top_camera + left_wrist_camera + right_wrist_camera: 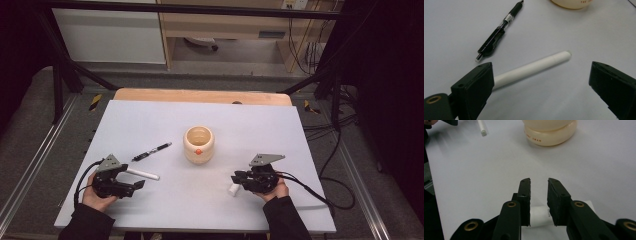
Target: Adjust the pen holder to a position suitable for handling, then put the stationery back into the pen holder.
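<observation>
My left gripper (pixel 136 179) (pixel 541 65) rests low on the table's left with its jaws wide open. A white stick (pixel 534 67) (pixel 143 174) lies flat on the table between them, touching neither pad. A black pen (pixel 499 31) (pixel 152 151) lies just beyond it. My right gripper (pixel 234 178) (pixel 539 180) is at the front right, its jaws a narrow gap apart. A short white cylinder (pixel 538 216) (pixel 233 190) lies crosswise low between them and reaches past the right jaw. The pads do not visibly press on it.
A cream round pot (pixel 199 144) (pixel 550 132) with an orange dot stands at the middle of the grey-white table (pixel 260 125). Cables trail from both grippers over the table's front edge and right side. A dark metal frame stands around the table.
</observation>
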The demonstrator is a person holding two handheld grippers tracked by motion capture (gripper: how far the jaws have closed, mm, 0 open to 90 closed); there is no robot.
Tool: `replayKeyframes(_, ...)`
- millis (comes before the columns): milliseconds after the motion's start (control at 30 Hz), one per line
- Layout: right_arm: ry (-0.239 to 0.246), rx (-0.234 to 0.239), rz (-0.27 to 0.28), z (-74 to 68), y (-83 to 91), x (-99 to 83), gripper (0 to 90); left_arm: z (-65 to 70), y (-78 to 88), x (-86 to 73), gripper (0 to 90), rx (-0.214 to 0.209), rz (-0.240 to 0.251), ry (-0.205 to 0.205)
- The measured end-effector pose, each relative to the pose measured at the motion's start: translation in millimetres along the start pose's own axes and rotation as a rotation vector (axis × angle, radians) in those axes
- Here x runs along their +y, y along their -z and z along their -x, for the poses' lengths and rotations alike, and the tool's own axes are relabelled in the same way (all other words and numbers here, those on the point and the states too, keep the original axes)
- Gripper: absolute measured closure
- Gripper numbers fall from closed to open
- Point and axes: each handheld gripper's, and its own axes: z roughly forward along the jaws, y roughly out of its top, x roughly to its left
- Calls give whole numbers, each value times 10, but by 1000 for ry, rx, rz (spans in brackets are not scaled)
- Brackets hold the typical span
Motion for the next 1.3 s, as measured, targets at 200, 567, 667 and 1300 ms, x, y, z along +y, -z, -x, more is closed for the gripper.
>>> replayKeyframes(200, 2, 12, -16, -4, -29, -13, 819, -3, -9, 0, 62, -2, 0, 3)
replayKeyframes(567, -13, 33, -37, -36, -85, -15, 900, 0, -1, 0, 62, -2, -2, 0)
replayKeyframes(667, -9, 35, -43, -36, -95, -22, 900, 1, 1, 1, 62, -3, 0, 0)
replayKeyframes(1300, -2, 9, -80, -17, -208, -46, 900, 18, -9, 9, 63, -3, -4, -3)
